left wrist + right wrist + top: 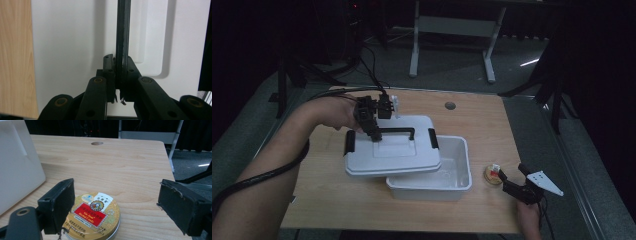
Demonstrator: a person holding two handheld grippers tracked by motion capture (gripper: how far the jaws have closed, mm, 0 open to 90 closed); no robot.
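A white plastic box (454, 175) stands on the wooden table. Its white lid (392, 155) with a black handle (398, 131) is held partly over the box, shifted left. My left gripper (375, 135) is shut on the black handle (123, 37), seen close up against the white lid (75, 50). A round gold candy tin (493, 175) with a red label lies right of the box. My right gripper (510, 176) is open beside it; in the right gripper view the tin (96, 216) lies low between the jaws of the gripper (117, 205), nearer the left one.
The box wall (17, 162) rises at the left of the right gripper view. A round hole (450, 105) sits in the table near the far edge. The table's right edge (517, 165) is close to my right gripper. Stand legs and cables lie on the floor beyond.
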